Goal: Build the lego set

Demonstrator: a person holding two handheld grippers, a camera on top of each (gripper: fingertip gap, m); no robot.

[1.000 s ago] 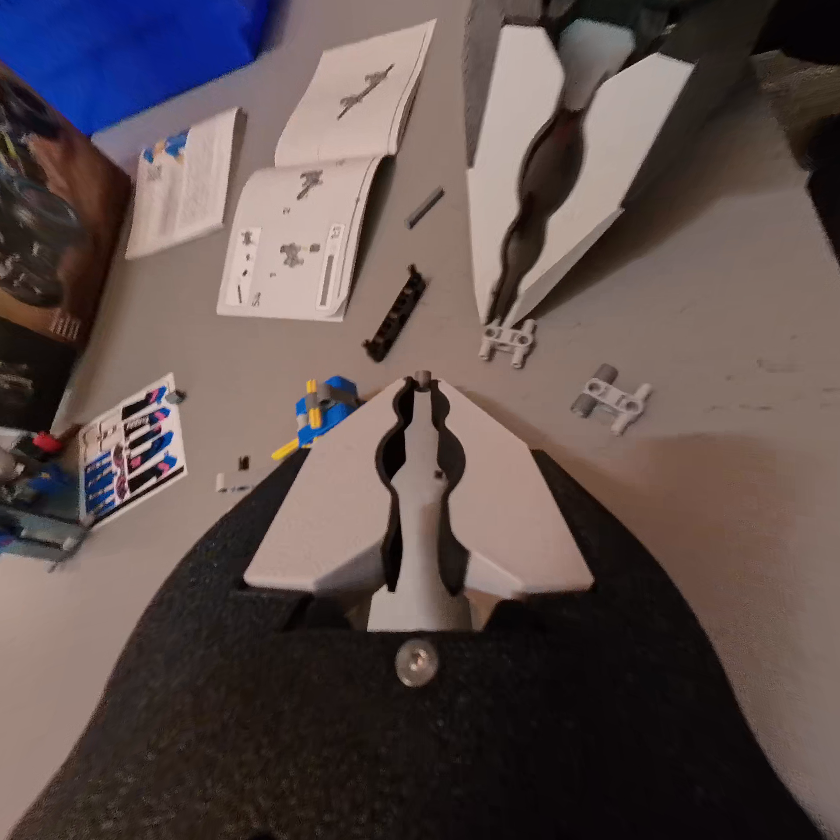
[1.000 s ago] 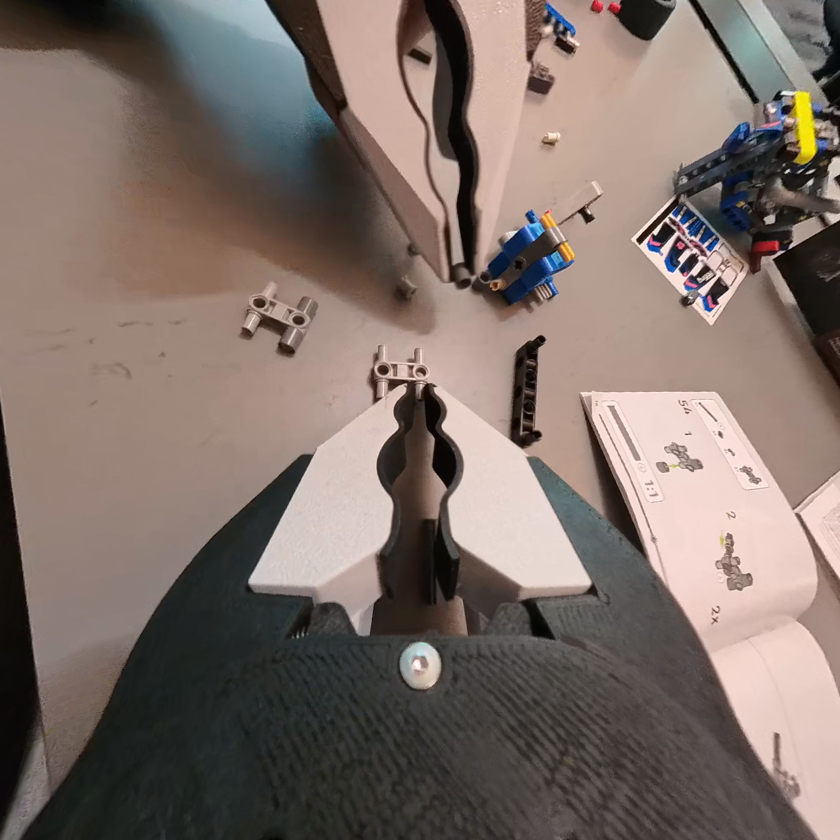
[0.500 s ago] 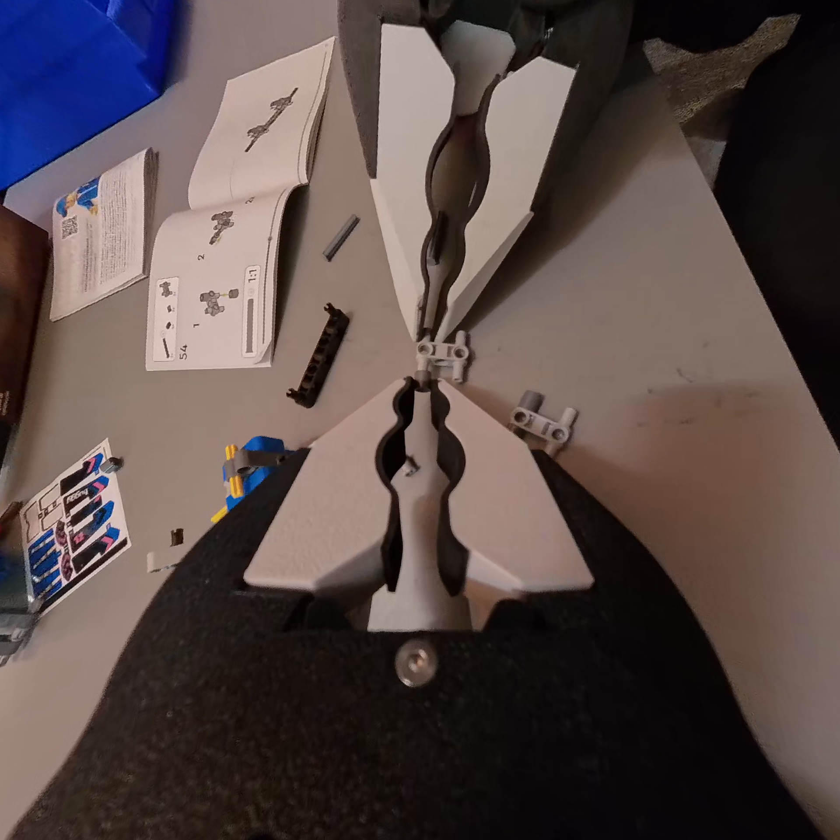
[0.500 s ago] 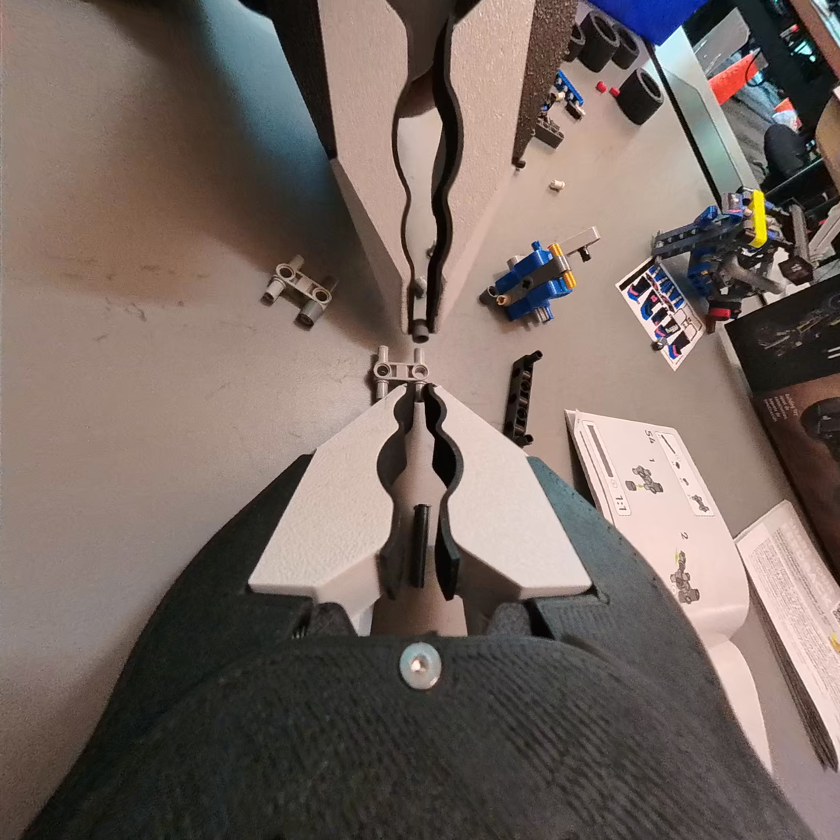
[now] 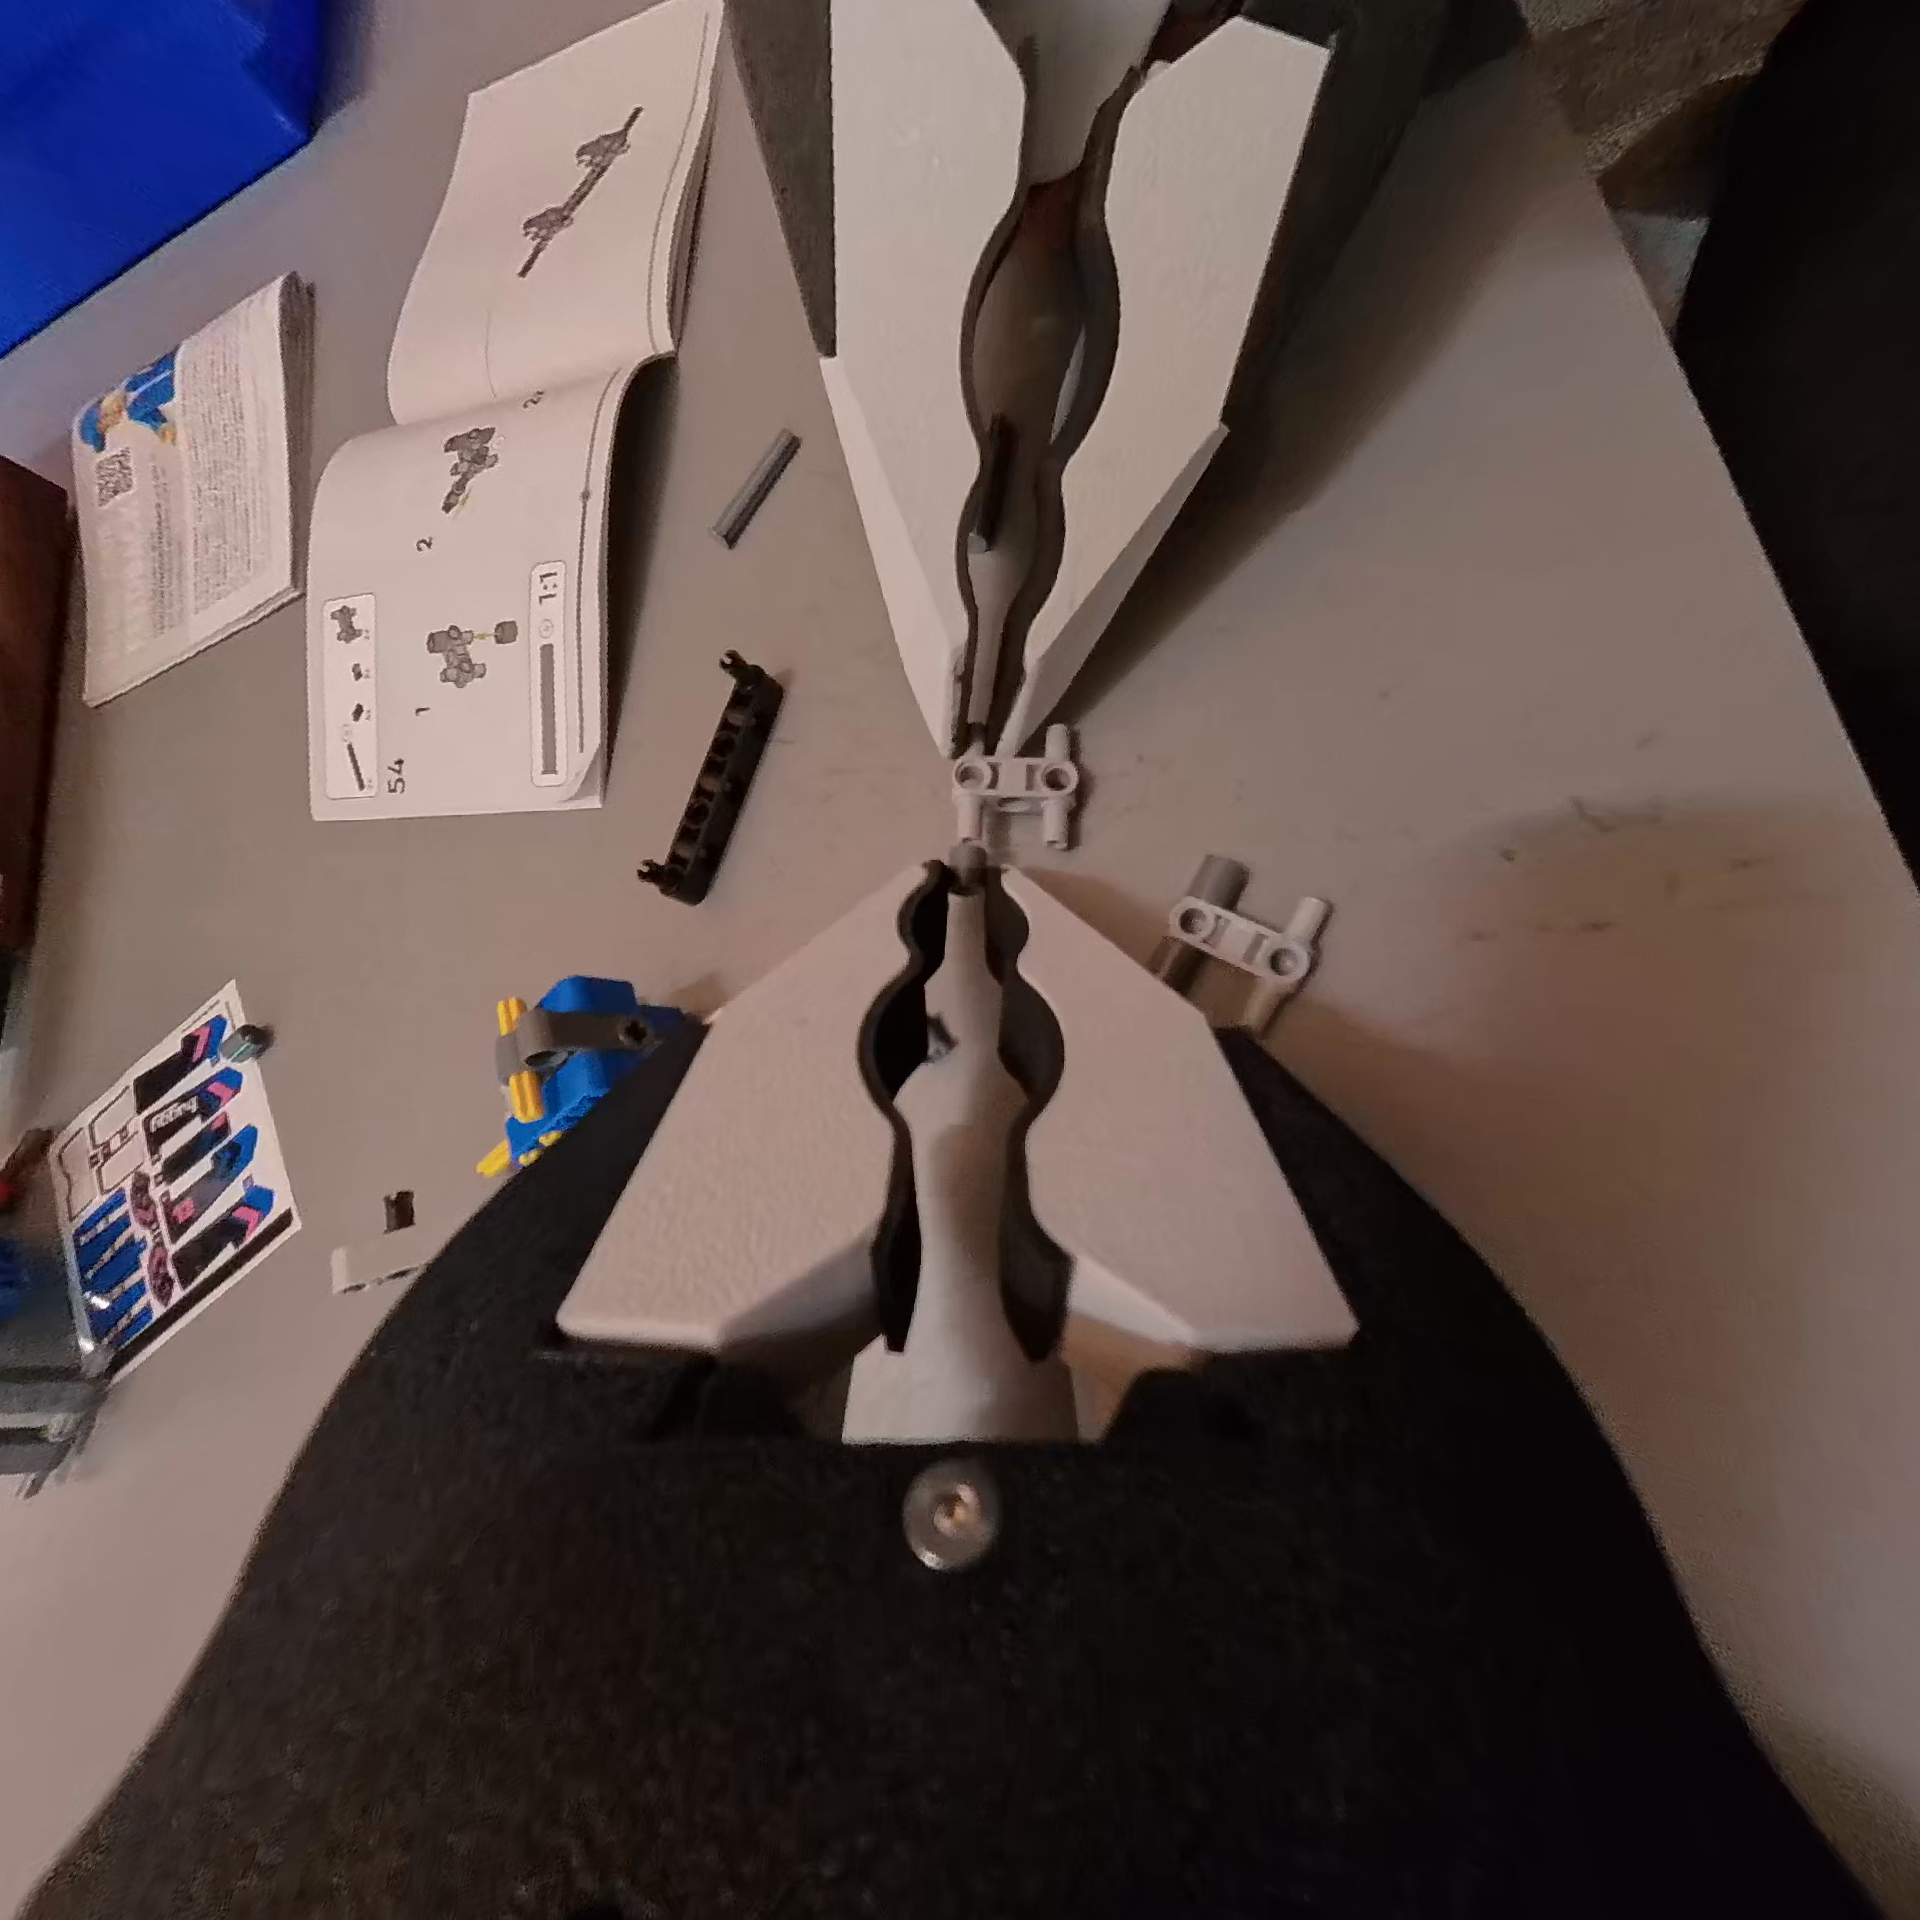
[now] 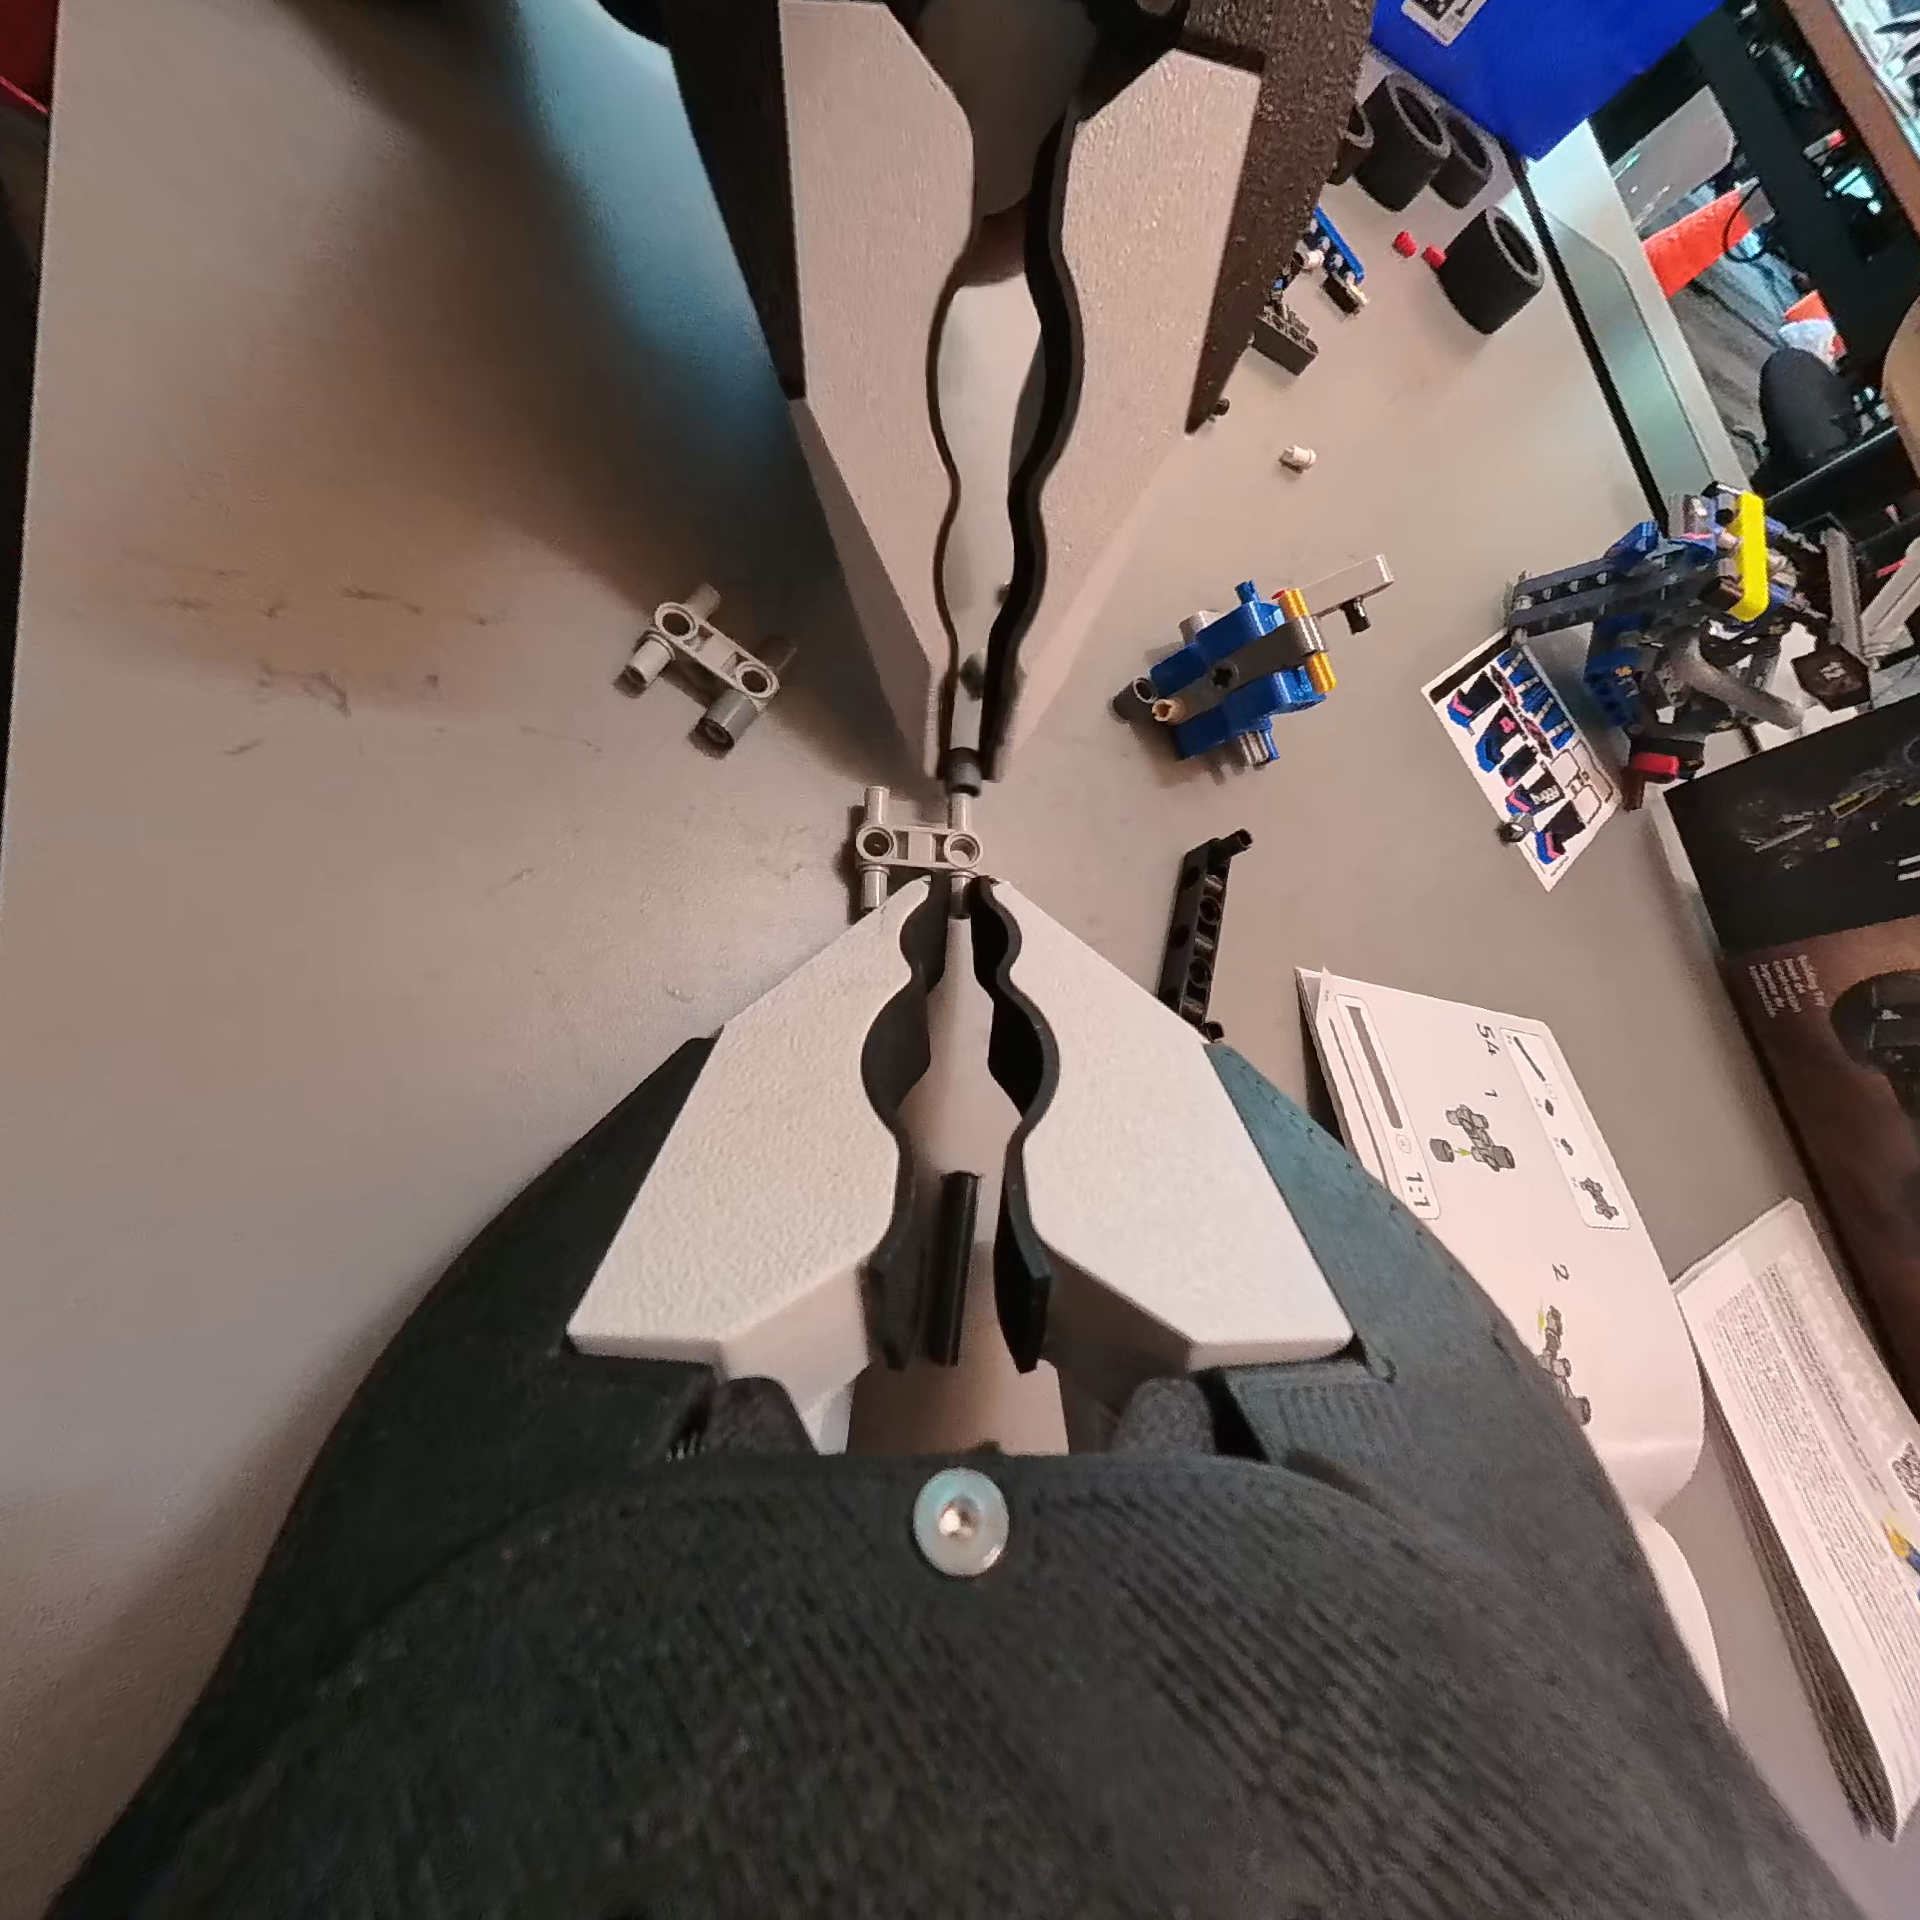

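Note:
My left gripper [image 5: 966, 878] is shut on a small dark grey bush [image 5: 968, 856]. My right gripper [image 6: 961, 899] is shut on one pin of a light grey H-shaped connector [image 6: 920, 847] and holds it just above the table. The two grippers face each other tip to tip. The bush [image 6: 961, 774] sits in line with the connector's free pin, almost touching it. The connector also shows in the left wrist view [image 5: 1013, 784]. A black axle [image 6: 951, 1278] lies deep between the right gripper's fingers.
A second grey connector [image 6: 707, 675] with bushes lies nearby. A black beam [image 6: 1200, 935], a blue sub-assembly [image 6: 1236, 675], an open instruction booklet [image 6: 1455, 1143], a sticker sheet [image 6: 1527, 769], a larger blue build [image 6: 1662, 634] and black tyres [image 6: 1455, 177] lie around the grey table [image 6: 312, 935]. The tips of both grippers are at nearly the same place. The black axle [image 6: 951, 1278] is about 7 centimeters from my right fingertips.
The two grippers have closed in on each other. The bush has come from beside the blue sub-assembly up to the connector's pin.

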